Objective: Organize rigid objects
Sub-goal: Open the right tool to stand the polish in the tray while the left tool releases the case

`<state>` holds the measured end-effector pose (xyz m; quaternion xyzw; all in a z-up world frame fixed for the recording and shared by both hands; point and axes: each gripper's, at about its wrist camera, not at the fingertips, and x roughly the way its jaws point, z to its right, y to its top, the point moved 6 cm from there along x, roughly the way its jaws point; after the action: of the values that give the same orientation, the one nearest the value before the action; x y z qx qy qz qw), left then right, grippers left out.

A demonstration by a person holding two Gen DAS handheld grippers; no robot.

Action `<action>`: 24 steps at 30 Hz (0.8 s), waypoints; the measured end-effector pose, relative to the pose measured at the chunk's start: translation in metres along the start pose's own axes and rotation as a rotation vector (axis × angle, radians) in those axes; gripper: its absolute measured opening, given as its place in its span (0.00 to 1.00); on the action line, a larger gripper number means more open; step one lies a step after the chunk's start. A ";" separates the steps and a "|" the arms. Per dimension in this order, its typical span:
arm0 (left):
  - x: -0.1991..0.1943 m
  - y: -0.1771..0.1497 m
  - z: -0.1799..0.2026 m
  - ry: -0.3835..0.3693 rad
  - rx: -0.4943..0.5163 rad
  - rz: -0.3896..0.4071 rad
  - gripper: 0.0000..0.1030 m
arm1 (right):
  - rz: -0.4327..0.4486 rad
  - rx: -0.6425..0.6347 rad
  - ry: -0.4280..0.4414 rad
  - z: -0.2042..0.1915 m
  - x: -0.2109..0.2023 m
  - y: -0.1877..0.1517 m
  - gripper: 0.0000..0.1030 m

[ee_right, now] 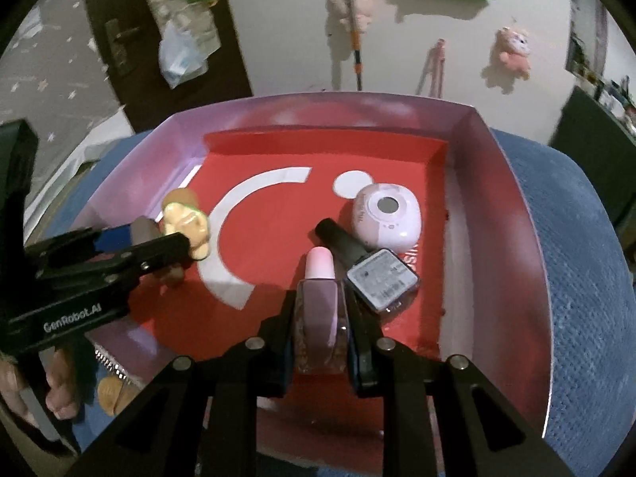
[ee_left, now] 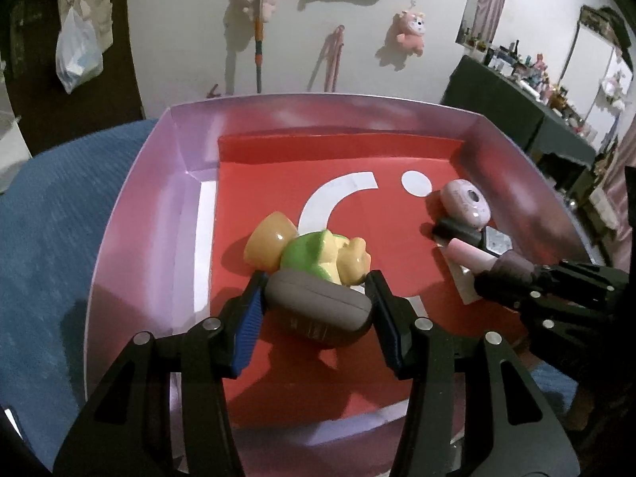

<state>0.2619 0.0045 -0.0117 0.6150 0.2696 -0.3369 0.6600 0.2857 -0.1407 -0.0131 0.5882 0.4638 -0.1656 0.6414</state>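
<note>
Left gripper (ee_left: 316, 298): your pads clamp a grey oval case (ee_left: 316, 312) over the red floor of the box (ee_left: 131, 214).
Right gripper (ee_right: 320, 322): your fingers are clenched on a mauve nail polish bottle (ee_right: 318, 310) with a pink cap.
Toy figure (ee_left: 318, 252): lies just behind the case.
Black-capped bottle (ee_right: 371, 268): lies beside your bottle, against a pink round device (ee_right: 387, 214).

Red box floor (ee_left: 278, 183) — white arc; green-yellow toy (ee_left: 318, 250); pink bottle (ee_right: 320, 298).
</note>
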 end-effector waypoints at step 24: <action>0.007 -0.005 -0.001 0.014 0.001 -0.037 0.48 | -0.017 0.026 0.014 0.000 0.008 -0.003 0.23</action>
<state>0.2622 0.0043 -0.0207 0.6126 0.2855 -0.3445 0.6516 0.2874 -0.1389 -0.0214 0.5937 0.4711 -0.1730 0.6290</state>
